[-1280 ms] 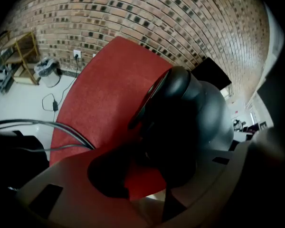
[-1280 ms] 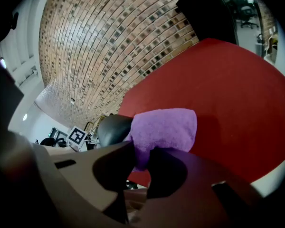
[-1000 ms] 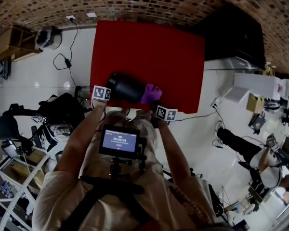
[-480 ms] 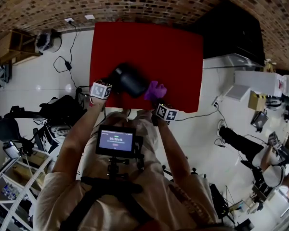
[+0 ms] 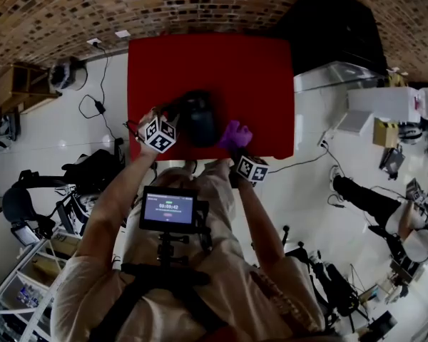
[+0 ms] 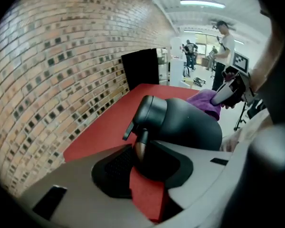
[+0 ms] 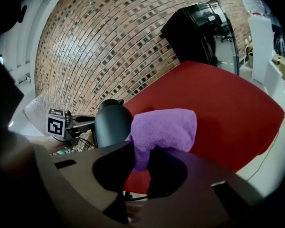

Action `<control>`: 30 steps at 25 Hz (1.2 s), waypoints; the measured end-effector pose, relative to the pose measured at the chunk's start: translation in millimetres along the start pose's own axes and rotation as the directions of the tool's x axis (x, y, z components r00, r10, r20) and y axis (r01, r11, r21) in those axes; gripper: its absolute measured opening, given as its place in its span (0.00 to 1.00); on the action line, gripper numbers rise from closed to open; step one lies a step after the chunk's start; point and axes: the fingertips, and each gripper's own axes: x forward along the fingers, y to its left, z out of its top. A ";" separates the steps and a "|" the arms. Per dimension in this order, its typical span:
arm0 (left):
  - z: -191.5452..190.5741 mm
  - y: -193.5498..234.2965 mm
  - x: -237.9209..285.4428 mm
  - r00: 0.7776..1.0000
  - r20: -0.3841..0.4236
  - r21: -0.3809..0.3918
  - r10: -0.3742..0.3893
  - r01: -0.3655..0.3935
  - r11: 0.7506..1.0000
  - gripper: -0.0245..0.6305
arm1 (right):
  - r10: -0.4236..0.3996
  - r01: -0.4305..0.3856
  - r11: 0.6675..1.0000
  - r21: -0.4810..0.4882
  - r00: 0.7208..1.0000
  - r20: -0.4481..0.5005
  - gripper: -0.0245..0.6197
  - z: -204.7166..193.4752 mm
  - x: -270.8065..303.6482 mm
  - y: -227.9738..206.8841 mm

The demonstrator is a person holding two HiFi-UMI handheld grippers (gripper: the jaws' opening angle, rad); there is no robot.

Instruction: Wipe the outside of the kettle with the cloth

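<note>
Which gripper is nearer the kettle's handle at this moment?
Left. The left gripper is shut on the handle of the kettle. The right gripper, holding the purple cloth, sits by the kettle's body on the side away from the handle.

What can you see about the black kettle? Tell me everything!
The kettle is matte black, with a round body, a lid with a small lever and a handle. The left gripper grips that handle, holding the kettle tipped sideways over the red table. The purple cloth, pinched by the right gripper, seems to touch its side.
</note>
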 end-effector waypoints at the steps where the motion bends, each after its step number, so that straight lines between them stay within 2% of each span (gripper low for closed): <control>1: 7.5 -6.9 -4.2 1.000 0.018 0.062 0.009 -0.010 0.998 0.21 | -0.002 0.002 1.000 0.014 1.000 -0.003 0.15 -5.6 -2.7 -1.5; 3: 18.4 -22.9 -14.5 0.998 0.058 0.185 0.028 -0.038 0.982 0.21 | -0.002 0.003 0.999 0.053 1.000 -0.022 0.15 -20.6 -7.6 -3.6; 5: 23.2 -38.5 -24.9 0.995 0.090 0.296 0.046 -0.071 0.952 0.21 | 0.001 0.004 0.996 0.091 0.999 -0.051 0.15 -38.3 -11.4 -4.3; 8: 20.7 -57.1 -37.8 0.992 0.113 0.407 0.062 -0.103 0.908 0.21 | 0.023 -0.004 0.988 0.154 0.992 -0.122 0.15 -69.6 -13.7 0.7; 11: 13.6 -67.9 -47.5 0.991 0.115 0.448 0.067 -0.112 0.887 0.22 | 0.069 -0.030 0.980 0.199 0.979 -0.193 0.15 -98.2 -6.7 14.7; 16: -1.0 -80.8 -65.6 0.992 0.101 0.469 0.073 -0.113 0.876 0.21 | 0.129 -0.094 0.983 0.159 0.965 -0.228 0.15 -116.5 22.2 42.6; 20: -5.8 -86.1 -82.3 0.987 0.098 0.539 0.124 -0.158 0.827 0.21 | 0.159 -0.142 0.986 0.084 0.957 -0.243 0.15 -101.1 52.9 60.0; 21: -10.7 -82.7 -85.4 0.986 0.090 0.543 0.143 -0.169 0.823 0.21 | 0.158 -0.143 0.987 0.077 0.957 -0.243 0.15 -95.3 61.2 62.5; 26: -64.7 -57.2 -91.6 0.965 0.002 0.446 0.264 -0.237 0.863 0.20 | 0.179 -0.170 0.984 0.058 0.937 -0.300 0.15 -94.0 74.3 65.7; 30: -75.0 -69.5 -99.5 0.962 -0.019 0.351 0.274 -0.250 0.902 0.22 | 0.208 -0.187 0.978 0.094 0.925 -0.318 0.15 -91.4 53.7 48.9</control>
